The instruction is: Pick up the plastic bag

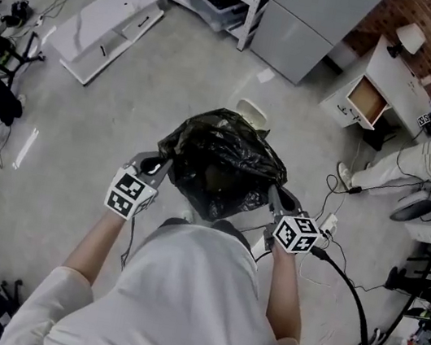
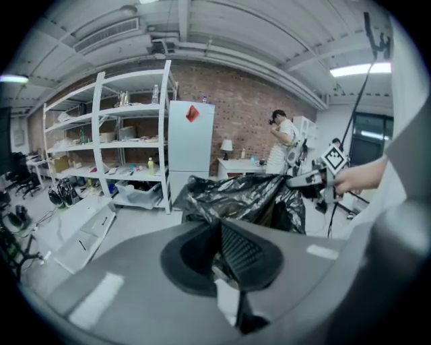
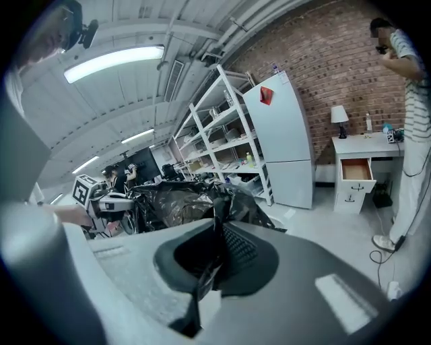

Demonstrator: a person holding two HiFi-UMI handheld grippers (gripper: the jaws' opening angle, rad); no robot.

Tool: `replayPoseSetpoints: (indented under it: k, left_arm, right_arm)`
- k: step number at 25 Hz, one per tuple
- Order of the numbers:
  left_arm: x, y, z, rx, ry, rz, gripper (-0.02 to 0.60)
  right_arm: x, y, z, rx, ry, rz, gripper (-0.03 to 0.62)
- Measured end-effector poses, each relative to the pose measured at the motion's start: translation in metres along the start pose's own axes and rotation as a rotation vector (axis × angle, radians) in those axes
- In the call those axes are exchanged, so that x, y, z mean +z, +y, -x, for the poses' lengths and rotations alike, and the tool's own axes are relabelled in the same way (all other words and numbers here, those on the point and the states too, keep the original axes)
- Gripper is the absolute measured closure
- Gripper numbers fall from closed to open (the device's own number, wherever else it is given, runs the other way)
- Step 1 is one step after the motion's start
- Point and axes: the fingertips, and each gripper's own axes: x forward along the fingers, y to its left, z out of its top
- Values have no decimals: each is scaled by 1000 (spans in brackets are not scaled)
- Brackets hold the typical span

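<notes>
1. Two grippers share one load. The left gripper (image 1: 157, 169) and the right gripper (image 1: 276, 196) each grip an opposite edge of the black plastic bag (image 1: 222, 160).
2. Left gripper: its jaws are pressed together with a thin fold of black film pinched between the ribbed pads, clear in the left gripper view.
3. Right gripper: same state, jaws closed tight on a strip of the bag's rim.
4. Where the bag is: it hangs between the two grippers, just in front of the person's chest and up off the floor (image 1: 110, 116). The mouth seems to face up, but I can't be sure.
5. Feel: thin crinkled film, soft with no stiffness, so it sags and bunches between the two holds.
6. Weight: it looks light, judging by how loosely it drapes. What's inside, I cannot tell.
7. Slip: the surface is glossy, so a single layer could slide out of the pads.
8. Best hold: the gathered rim on opposite sides, as it is held now, since bunched layers give the pads more to bite.
9. Fragility: the film can stretch or tear if the two grippers pull apart too hard. Keeping both at an even height would stop it tipping.
</notes>
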Motion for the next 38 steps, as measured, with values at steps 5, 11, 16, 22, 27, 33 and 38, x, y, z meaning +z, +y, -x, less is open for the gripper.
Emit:
replayPoseSetpoints:
  k: [5, 11, 16, 22, 27, 33, 38]
  left_arm:
    - [0, -15, 0, 31, -3, 23, 575]
    - [2, -41, -8, 56, -4, 60, 575]
    - [10, -50, -18, 75, -14, 59, 575]
    - [16, -53, -25, 90, -9, 54, 575]
    - [25, -56, -33, 93, -16, 52, 575]
    - [32, -54, -38, 99, -25, 53, 575]
    - [38, -54, -39, 98, -34, 45, 575]
  right_arm:
    - [-1, -12, 11, -7, -23, -50, 592]
    - [2, -10, 24, 59, -34, -27, 592]
    - [11, -18, 25, 81, -50, -6, 592]
    - [26, -28, 25, 94, -72, -2, 592]
    - [31, -44, 29, 81, -78, -18, 592]
    - [31, -59, 30, 59, -84, -43, 592]
    - [32, -61, 31, 56, -93, -50, 592]
